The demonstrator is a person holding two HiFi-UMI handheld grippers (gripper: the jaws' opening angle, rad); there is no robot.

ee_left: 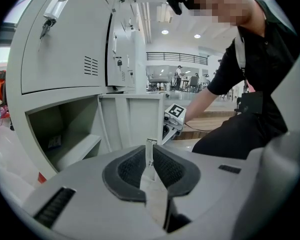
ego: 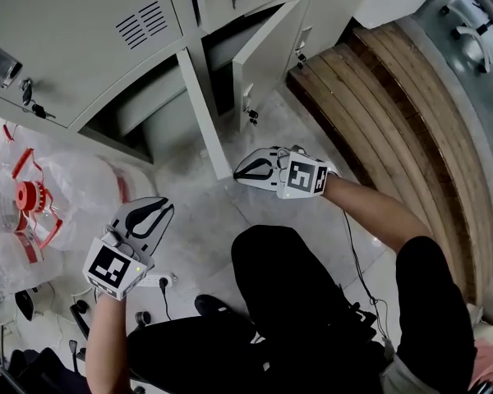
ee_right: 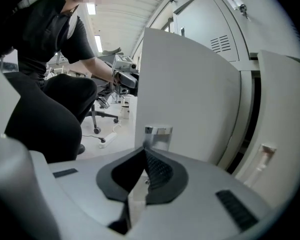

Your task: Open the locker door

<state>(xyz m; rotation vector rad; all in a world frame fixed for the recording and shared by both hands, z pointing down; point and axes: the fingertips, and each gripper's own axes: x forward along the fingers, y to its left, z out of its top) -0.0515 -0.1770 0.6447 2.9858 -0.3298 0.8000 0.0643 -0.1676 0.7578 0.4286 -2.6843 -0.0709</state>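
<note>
Grey sheet-steel locker door [ee_right: 190, 94] stands swung out just ahead of my right tongs [ee_right: 144, 150], its bright latch tab [ee_right: 158, 131] just past their tips. Those jaws are pressed together, pinching nothing. My left tongs [ee_left: 150, 148] hang well back from it, also closed and empty. With no grip I can only nudge. The tips could skid off the smooth panel, or the door could drift back or knock the neighbouring open door [ego: 263, 56].
</note>
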